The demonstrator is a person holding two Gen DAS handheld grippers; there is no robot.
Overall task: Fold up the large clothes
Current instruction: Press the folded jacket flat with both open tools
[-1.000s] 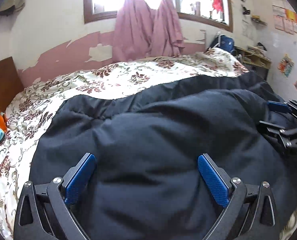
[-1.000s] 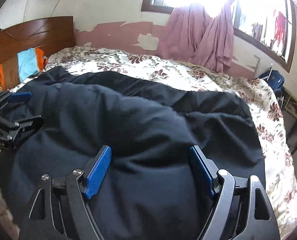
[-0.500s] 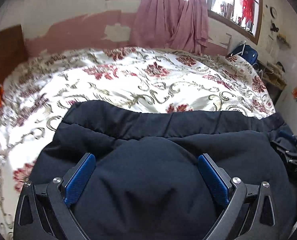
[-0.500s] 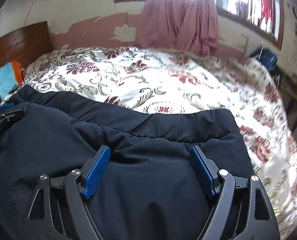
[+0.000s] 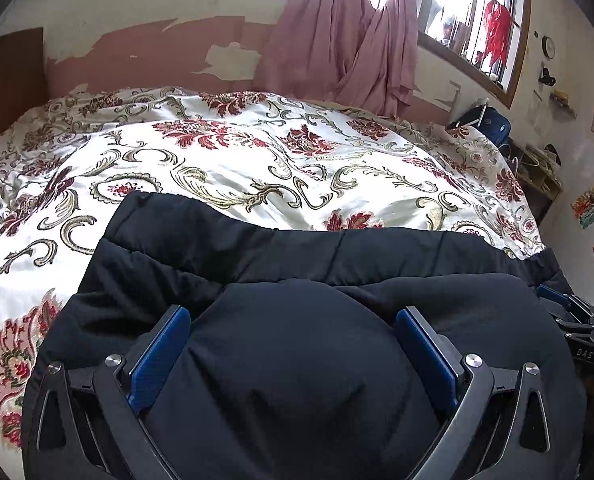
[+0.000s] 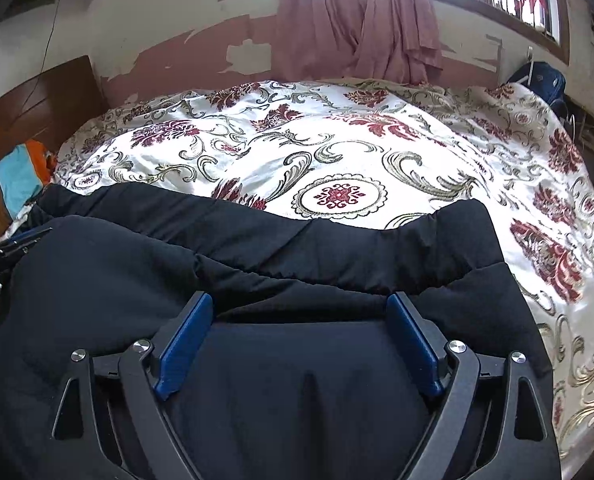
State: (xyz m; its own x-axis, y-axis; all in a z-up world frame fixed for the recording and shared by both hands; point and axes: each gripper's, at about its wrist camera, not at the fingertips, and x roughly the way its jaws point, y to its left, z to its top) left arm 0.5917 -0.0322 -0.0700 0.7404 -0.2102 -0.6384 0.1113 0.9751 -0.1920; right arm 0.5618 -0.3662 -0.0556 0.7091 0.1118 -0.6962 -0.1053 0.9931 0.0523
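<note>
Floral bedspread [image 5: 257,168] underneath; left gripper [image 5: 293,344] pinches the puffy black jacket [image 5: 297,380], right gripper [image 6: 299,336] is opening around it, so the fold might spring back.

The black jacket [image 5: 297,360] now covers less of the floral bedspread [image 5: 237,168], its far edge drawn back toward 6 o'clock. The right gripper [image 6: 299,340] jaws are opening, jacket between them.

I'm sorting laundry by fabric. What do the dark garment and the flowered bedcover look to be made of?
Dark garment: probably padded synthetic, nylon or polyester; matte navy-black shell that puffs up, with stitched quilt lines. Flowered bedcover: likely satin-type polyester, judging by its bright sheen under the window light; the fibre itself cannot be told.
</note>
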